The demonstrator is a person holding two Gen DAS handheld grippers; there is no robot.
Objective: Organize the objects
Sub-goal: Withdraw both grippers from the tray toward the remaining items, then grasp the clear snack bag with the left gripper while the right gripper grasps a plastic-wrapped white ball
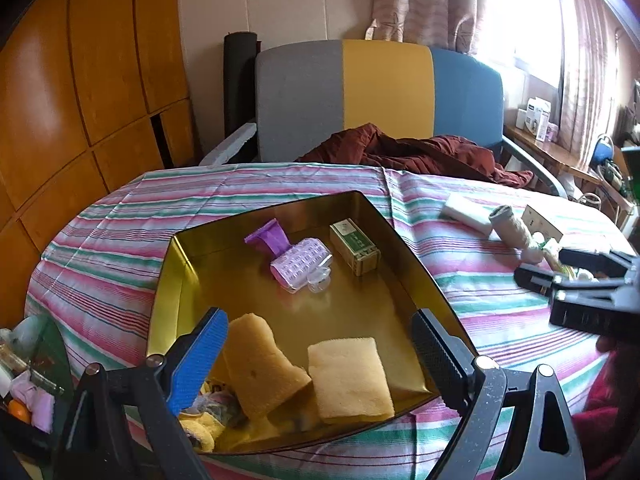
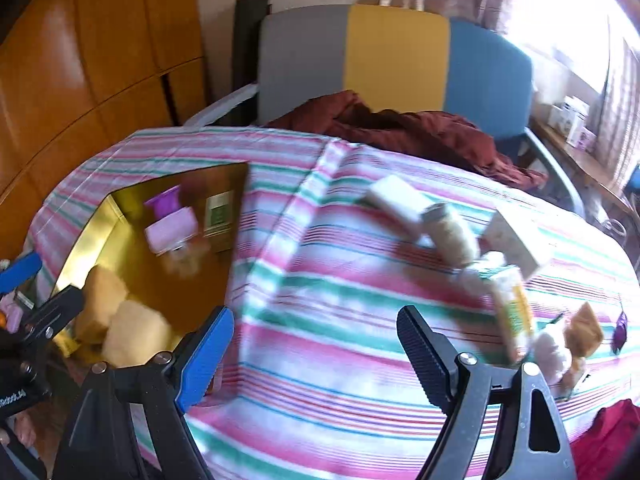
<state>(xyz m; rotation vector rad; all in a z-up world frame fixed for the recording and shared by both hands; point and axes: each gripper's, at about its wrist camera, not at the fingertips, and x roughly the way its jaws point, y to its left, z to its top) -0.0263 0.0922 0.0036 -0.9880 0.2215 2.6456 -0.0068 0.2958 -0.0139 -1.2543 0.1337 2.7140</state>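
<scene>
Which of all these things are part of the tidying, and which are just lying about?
Part of the job:
gold tray
yellow sponges
green box
purple cup
white block
rolled beige cloth

Just lying about:
dark red garment
striped chair
boxes on the windowsill

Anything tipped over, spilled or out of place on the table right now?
Nothing spilled. The cream cylindrical jar lies on its side on the striped tablecloth, among loose items still outside the gold tray.
</scene>
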